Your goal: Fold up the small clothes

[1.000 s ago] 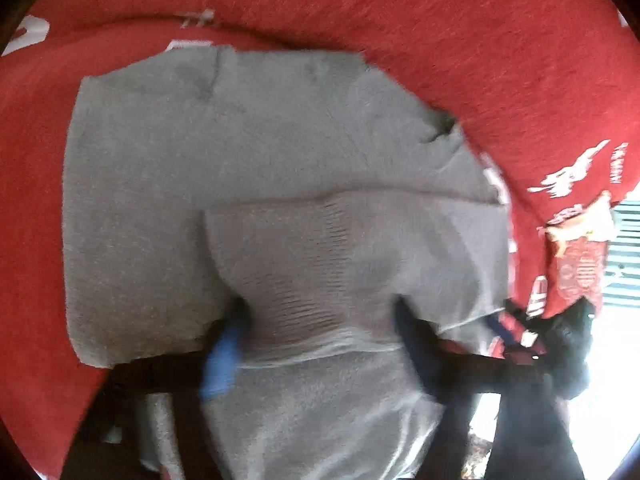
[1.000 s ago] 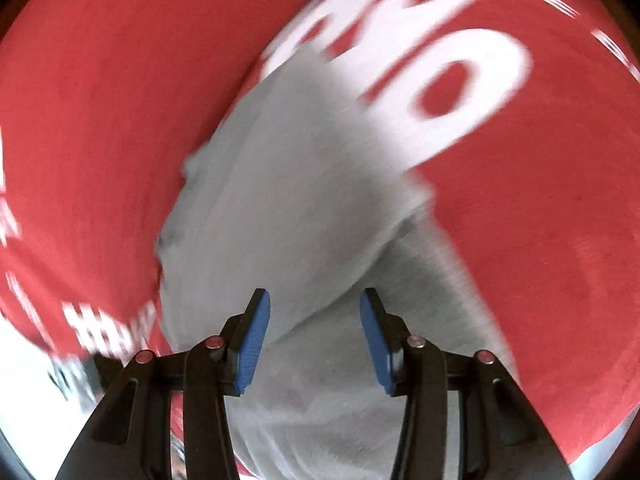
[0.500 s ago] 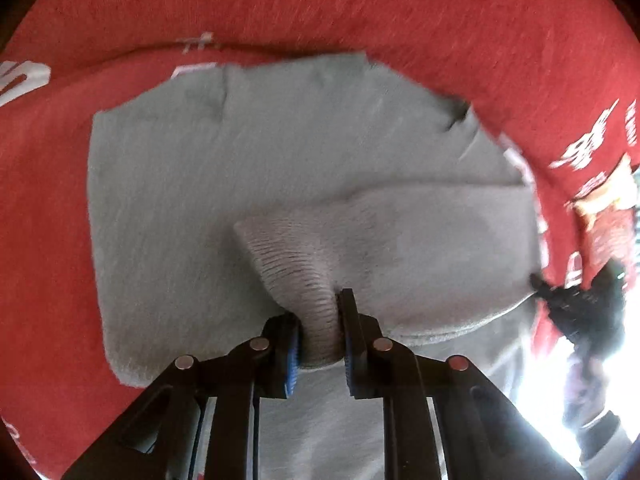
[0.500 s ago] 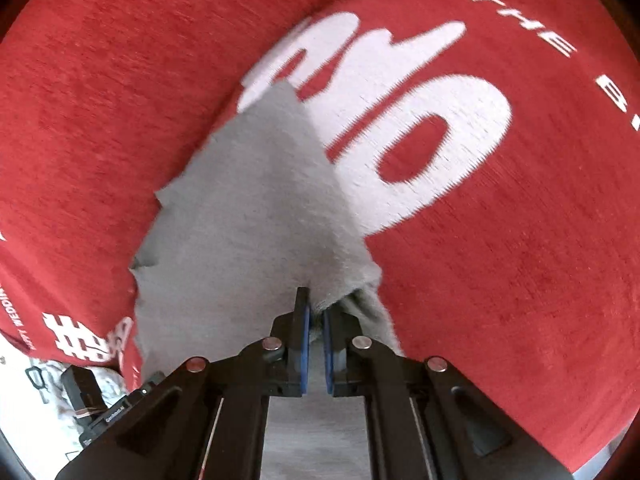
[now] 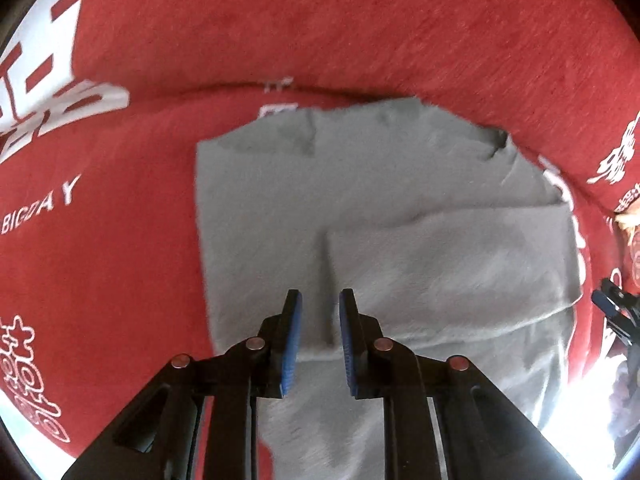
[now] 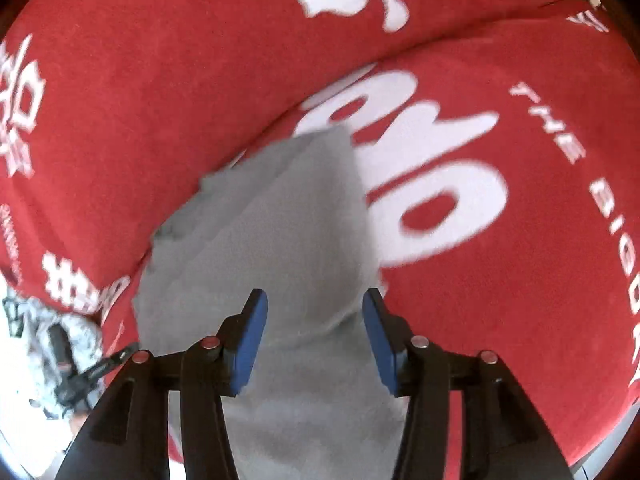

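So the grey knit garment (image 5: 400,208) is lying flat on the red cover (image 5: 360,32) with the white lettering, and one part of it is folded over on top of the rest, with the folded flap taking up the right half in the left wrist view. Its left edge runs pretty much straight up from between the left gripper's fingers.

The left gripper (image 5: 319,304) hangs right above the near end of that flap edge. Its blue pads (image 5: 292,344) have a narrow gap between them and there's nothing pinched in there; you just see the cloth lying flat underneath. So it's apart, not gripping, only barely spread.

The right gripper (image 6: 314,306) sits over the other end of the garment (image 6: 272,240), looking along it lengthwise. Its jaws have just been opening, and they stand a good bit wider than the left ones. Grey fabric fills the space below and between the pads (image 6: 250,344), but the pads don't look pressed on it, so the cloth is lying loose.

From the left wrist view you can spot the other gripper as a dark shape at the far right edge, just past the garment's right side. That corner is blown out with glare, so can't tell much there.
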Demonstrator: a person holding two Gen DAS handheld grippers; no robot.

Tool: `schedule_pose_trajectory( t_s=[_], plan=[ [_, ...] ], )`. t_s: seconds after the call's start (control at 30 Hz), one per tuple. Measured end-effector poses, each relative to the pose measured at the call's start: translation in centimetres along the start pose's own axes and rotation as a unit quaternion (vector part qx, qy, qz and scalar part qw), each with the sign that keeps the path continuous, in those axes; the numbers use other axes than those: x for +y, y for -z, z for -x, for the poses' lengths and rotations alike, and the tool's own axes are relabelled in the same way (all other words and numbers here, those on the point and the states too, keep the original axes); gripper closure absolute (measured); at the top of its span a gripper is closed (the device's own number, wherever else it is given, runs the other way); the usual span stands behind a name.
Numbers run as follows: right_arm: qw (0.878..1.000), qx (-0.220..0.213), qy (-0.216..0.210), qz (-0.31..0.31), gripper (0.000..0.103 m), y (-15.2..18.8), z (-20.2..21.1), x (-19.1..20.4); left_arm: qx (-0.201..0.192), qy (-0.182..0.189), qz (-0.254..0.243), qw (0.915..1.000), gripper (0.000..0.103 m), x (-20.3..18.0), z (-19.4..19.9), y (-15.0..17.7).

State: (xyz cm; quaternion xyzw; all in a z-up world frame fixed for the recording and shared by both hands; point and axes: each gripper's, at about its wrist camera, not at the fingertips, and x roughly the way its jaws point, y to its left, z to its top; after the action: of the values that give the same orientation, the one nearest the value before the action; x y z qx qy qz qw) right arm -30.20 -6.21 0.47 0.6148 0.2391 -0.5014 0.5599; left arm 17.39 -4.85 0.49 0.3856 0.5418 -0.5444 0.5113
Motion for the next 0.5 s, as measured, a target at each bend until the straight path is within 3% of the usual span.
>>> schedule_pose_trajectory(
  t_s=[0.27,0.3,0.33,0.37,0.5],
  plan=[
    [0.999,0.010,0.021,-0.029,0.050,-4.9,-5.3,-1.3,0.011,-0.007,0.011,0.9998,0.083,-2.8,-3.1,-1.1],
    [0.999,0.018,0.030,-0.025,0.054,-5.1,-5.9,-1.2,0.009,-0.011,0.014,0.9998,0.083,-2.7,-3.2,-0.8],
    [0.999,0.020,0.043,-0.016,0.089,-5.1,-6.1,-0.8,0.004,-0.015,0.014,0.9998,0.083,-2.9,-3.1,-0.6],
    [0.999,0.024,0.048,-0.004,0.095,-5.2,-6.1,-0.3,0.003,-0.019,0.012,0.9997,0.083,-2.9,-3.1,-0.5],
    [0.995,0.001,0.089,0.052,0.095,-4.7,-5.0,1.2,-0.001,-0.039,-0.008,0.9992,0.083,-3.5,-3.2,-0.2]
  ],
)
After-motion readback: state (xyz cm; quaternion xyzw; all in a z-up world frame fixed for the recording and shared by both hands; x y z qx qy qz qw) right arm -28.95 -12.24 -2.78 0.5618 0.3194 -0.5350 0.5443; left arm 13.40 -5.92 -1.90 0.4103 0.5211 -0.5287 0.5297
